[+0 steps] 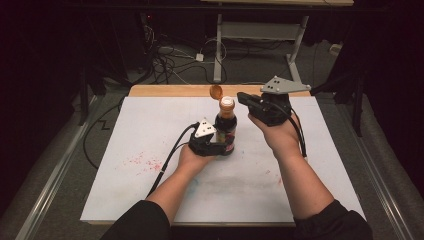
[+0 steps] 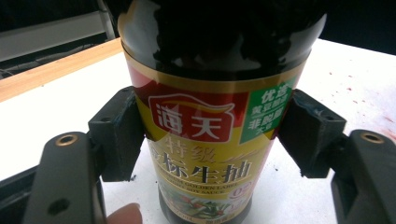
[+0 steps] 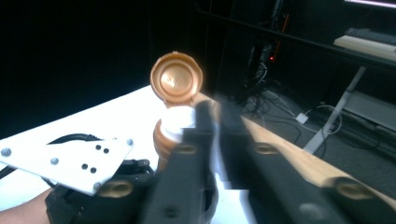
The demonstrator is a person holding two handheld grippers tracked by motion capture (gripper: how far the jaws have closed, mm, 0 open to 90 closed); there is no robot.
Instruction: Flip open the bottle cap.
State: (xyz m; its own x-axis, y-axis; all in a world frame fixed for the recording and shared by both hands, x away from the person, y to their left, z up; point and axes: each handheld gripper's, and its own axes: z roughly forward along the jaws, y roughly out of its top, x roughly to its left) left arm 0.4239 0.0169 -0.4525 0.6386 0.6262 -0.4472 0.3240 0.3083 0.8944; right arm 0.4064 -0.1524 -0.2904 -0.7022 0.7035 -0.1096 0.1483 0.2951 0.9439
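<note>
The left gripper (image 1: 216, 141) clamps both pads (image 2: 119, 133) on the soy sauce bottle (image 1: 226, 131), upright on the white board (image 1: 150, 140). The right gripper (image 1: 243, 97), jaws nearly together and holding nothing, hangs just beside the bottle's flipped-open orange cap (image 3: 176, 82)

Dark room, black surroundings; grey floor (image 1: 180, 75) beyond bench; tangled cables (image 1: 165, 57) at 11 o'clock; white desk frame (image 1: 260, 35) at 12 o'clock; white-topped bench (image 1: 150, 130), wooden far edge.
</note>
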